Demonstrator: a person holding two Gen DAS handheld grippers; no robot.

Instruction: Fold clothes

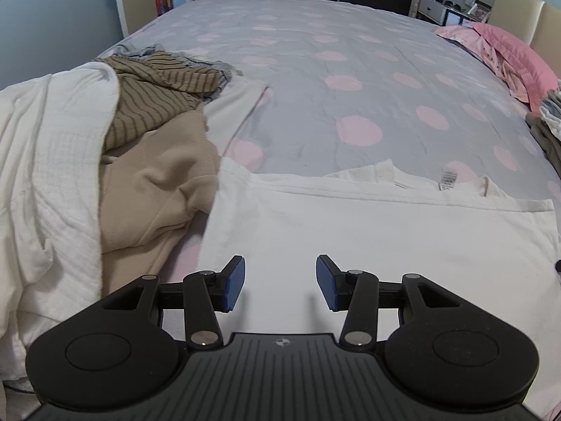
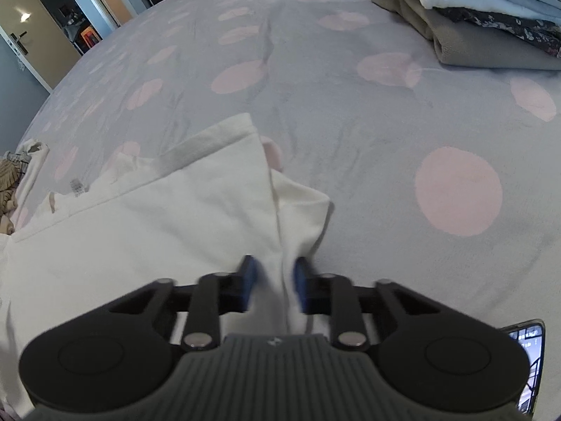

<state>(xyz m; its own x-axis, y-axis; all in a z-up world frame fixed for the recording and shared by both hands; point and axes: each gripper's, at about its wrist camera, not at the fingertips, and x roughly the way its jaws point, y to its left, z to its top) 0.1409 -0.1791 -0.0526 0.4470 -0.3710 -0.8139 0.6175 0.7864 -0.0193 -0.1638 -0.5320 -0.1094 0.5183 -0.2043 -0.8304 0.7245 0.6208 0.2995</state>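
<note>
1. Far left on the bed (image 1: 315, 70): a heap of unfolded clothes, with a white textured cloth (image 1: 45, 161) outermost, a brown striped top (image 1: 150, 105) above, and a beige sweater (image 1: 154, 182) just beside the white T-shirt's left edge.
2. Left of centre: left gripper (image 1: 280, 282) released, blue pads (image 1: 234, 286) standing well apart, nothing between them; hovering over or resting on the near part of the white T-shirt (image 1: 350, 224), contact impossible to tell.
3. Centre: white T-shirt spread flat on the grey bedspread with pink dots, neckline and care label (image 1: 448, 179) at its far edge, beyond the left gripper; cloth stretching from under that gripper across to the right.
4. Right of centre: right gripper (image 2: 273, 282) clenched on the white T-shirt's right side, a raised ridge of fabric pinched between the blue pads (image 2: 248, 280); a folded sleeve flap (image 2: 301, 207) lying just ahead of the fingertips, the body of the shirt spreading to the left of them.
5. Near right corner, beside the right gripper body: a phone (image 2: 529, 361) with a lit screen, lying on the bed.
6. Far right: a stack of folded clothes (image 2: 491, 17) well apart from the T-shirt, grey and beige pieces at the bottom, a dark floral one between, pale blue and white on top.
7. Farthest right in the left wrist view: pink pillows (image 1: 508, 52) at the head of the bed.
</note>
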